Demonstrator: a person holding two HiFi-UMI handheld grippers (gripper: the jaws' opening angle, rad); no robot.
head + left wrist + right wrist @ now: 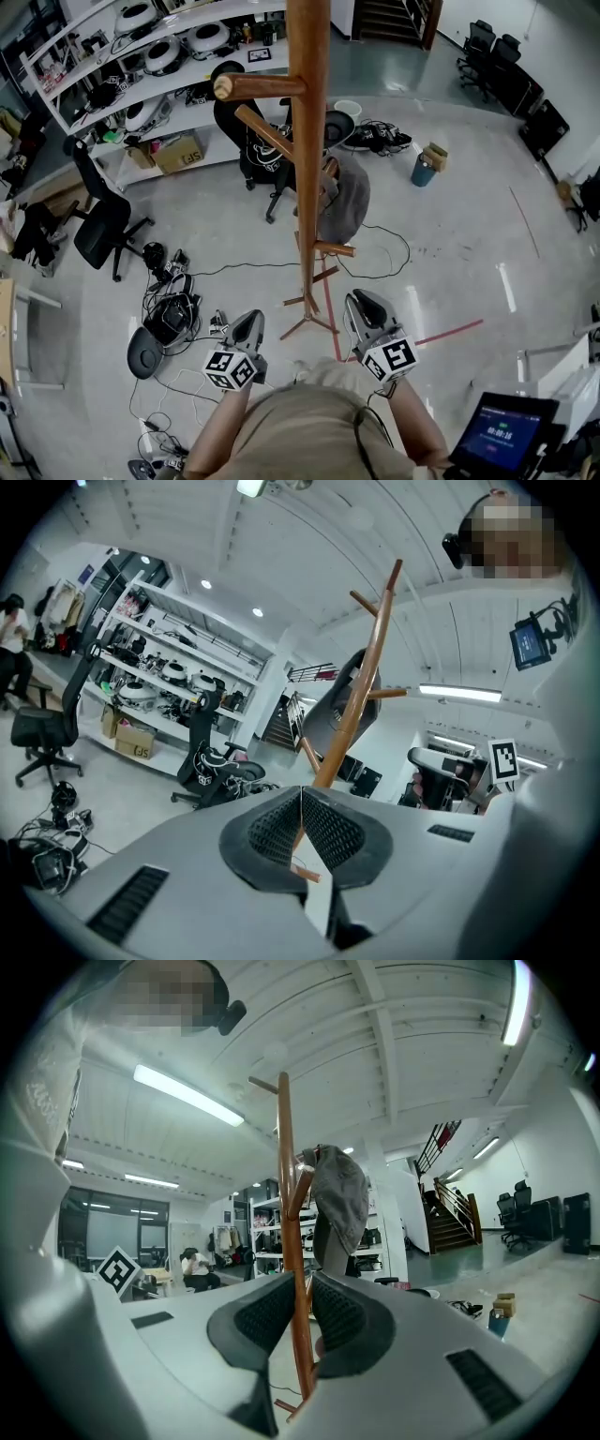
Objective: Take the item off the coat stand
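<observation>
A tall wooden coat stand [307, 141] rises in the middle of the floor, with several pegs. A grey cap [349, 199] hangs on a peg on its right side, about halfway down. My left gripper [248, 323] is held low, left of the stand's feet. In the left gripper view its pads meet with nothing between them [300, 803], and the stand [361, 686] and cap [337, 700] stand beyond them. My right gripper [361, 305] is low on the right. Its jaws show a narrow empty gap [300, 1288], with the pole [286, 1194] and cap [339, 1194] well beyond.
White shelves [159, 47] with gear line the back left. Black office chairs [103, 230] [253, 141] stand near them. Cables and devices [169, 309] litter the floor at left. A teal bin [424, 171] and a red floor line [450, 331] lie to the right, a tablet [502, 431] at bottom right.
</observation>
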